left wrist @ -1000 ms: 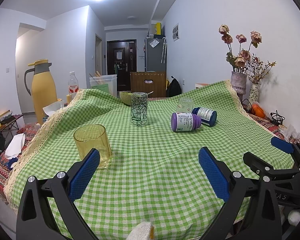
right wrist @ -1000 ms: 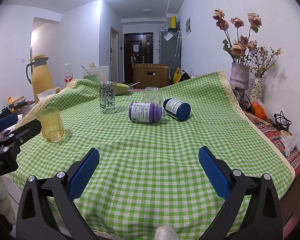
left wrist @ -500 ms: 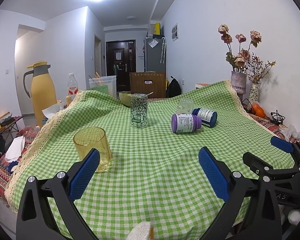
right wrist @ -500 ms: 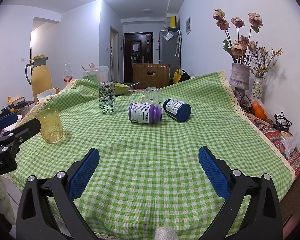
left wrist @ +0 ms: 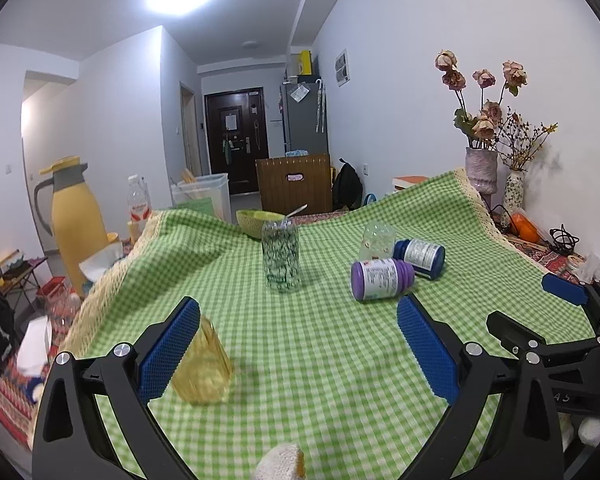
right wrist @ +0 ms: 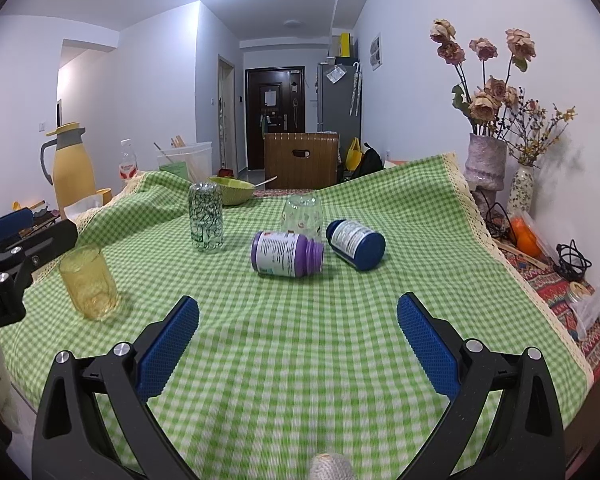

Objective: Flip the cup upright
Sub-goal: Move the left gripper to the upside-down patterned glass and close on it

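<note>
On the checked cloth: yellow cup stands mouth-up
Left gripper: wide open, holding nothing, left pad overlapping cup
Right gripper: wide open, holding nothing

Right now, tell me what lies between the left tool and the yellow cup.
Nothing but bare checked cloth; right wrist view shows yellow cup apart from left tool.

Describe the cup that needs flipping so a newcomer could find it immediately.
On the green checked tablecloth, find the purple bottle and blue bottle lying on their sides. Just behind them stands a clear cup, mouth down; unlike the yellow glass, it is colourless.
</note>
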Motion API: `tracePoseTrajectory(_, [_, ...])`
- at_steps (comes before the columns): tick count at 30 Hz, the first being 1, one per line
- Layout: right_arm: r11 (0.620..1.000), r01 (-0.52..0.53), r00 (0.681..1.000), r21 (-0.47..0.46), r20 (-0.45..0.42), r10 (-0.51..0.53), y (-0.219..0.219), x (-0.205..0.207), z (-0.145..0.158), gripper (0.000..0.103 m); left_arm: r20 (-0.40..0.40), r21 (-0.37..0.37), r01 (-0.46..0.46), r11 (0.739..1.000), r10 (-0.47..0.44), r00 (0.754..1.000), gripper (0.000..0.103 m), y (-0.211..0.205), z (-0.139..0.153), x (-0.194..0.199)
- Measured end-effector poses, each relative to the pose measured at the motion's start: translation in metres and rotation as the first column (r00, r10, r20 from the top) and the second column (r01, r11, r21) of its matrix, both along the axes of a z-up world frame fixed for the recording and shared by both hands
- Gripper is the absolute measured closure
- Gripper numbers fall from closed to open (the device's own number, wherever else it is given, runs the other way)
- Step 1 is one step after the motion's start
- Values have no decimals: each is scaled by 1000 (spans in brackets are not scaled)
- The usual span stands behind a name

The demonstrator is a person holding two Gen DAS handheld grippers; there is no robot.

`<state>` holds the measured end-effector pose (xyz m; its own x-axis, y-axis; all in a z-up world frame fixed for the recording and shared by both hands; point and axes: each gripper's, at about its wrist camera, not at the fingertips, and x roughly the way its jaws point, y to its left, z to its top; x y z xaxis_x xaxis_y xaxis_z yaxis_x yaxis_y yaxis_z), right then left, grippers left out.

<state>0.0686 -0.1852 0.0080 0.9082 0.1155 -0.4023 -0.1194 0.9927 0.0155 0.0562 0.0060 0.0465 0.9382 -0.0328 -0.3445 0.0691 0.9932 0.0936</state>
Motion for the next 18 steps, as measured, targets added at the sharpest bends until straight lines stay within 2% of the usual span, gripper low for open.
tracePoseTrajectory(12, [1000,10,1000,-4,8,-10,-4,55,22,7,-17,122,61,991,-60,998,7,-8,32,54])
tracePoseTrajectory(18, [1000,12,1000,-8,2,-12,-5,80,25,7,-64,147,67,987,-58,996,7,-10,38,85])
